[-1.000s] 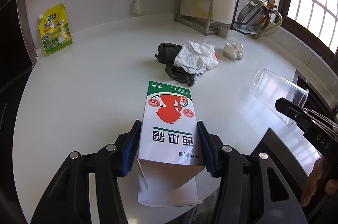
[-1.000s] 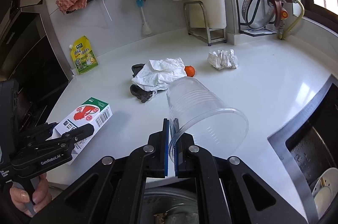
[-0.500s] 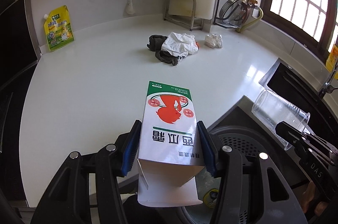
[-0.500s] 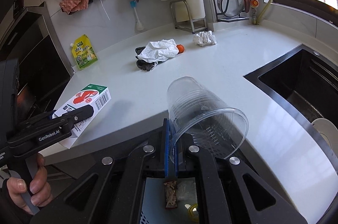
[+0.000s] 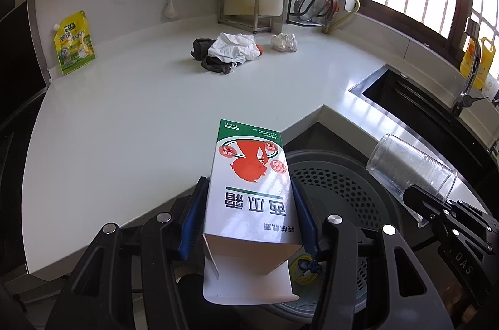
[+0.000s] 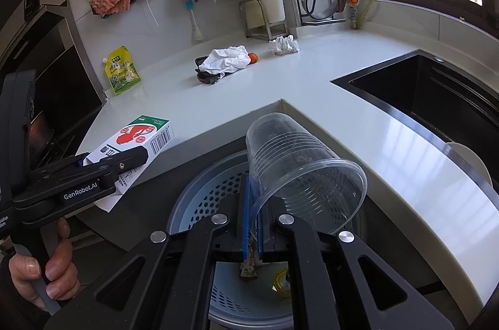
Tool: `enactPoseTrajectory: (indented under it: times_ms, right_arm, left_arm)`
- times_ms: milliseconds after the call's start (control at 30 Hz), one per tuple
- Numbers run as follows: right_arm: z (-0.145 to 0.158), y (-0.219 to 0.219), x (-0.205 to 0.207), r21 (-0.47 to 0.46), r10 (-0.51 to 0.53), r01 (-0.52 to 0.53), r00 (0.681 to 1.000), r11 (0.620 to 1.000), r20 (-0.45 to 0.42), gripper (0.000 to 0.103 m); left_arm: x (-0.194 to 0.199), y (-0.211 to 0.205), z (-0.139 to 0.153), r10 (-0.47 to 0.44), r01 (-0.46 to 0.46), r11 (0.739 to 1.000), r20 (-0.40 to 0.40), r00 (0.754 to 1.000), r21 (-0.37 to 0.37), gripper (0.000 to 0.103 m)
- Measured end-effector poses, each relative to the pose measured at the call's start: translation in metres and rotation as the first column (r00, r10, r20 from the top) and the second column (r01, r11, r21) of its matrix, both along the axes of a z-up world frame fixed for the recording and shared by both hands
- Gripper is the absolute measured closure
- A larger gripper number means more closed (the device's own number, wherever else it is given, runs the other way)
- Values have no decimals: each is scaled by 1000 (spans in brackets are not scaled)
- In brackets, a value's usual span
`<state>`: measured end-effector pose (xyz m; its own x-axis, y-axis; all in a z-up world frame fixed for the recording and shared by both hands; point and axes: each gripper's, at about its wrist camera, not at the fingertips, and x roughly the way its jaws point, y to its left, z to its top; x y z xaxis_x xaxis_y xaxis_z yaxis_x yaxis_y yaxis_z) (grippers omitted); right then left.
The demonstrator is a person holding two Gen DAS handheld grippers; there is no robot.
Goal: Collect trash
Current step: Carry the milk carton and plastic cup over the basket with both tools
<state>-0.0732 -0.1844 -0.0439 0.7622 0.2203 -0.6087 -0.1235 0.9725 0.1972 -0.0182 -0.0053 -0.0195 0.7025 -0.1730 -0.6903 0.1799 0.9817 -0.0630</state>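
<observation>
My left gripper (image 5: 248, 213) is shut on a white, green and red carton (image 5: 249, 189) and holds it over the counter's front edge, beside a grey perforated bin (image 5: 349, 193). The carton also shows in the right wrist view (image 6: 137, 140). My right gripper (image 6: 253, 217) is shut on the rim of a clear plastic cup (image 6: 296, 165), held on its side above the bin (image 6: 202, 205). The cup shows at the right of the left wrist view (image 5: 408, 171). Small scraps lie on the bin's floor.
On the white counter (image 5: 124, 112) at the back lie a white crumpled wrapper on a dark cloth (image 5: 230, 49), a crumpled paper ball (image 5: 283, 42) and a small orange thing. A yellow pouch (image 5: 73, 41) leans on the wall. A dark sink (image 6: 436, 93) is at the right.
Both grippers have drawn back from the counter with the carton and the cup. The bin has come into view below them, and both items now hang over or beside it.
</observation>
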Motion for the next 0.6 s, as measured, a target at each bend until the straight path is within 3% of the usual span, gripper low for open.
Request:
enactPoseTrajectory:
  times_ms: [600]
  right_arm:
    - [-29, -18, -29, 8, -29, 30, 998, 1000, -63, 99]
  left_arm:
    - [-18, -28, -29, -40, 42, 999, -56, 998, 23, 52]
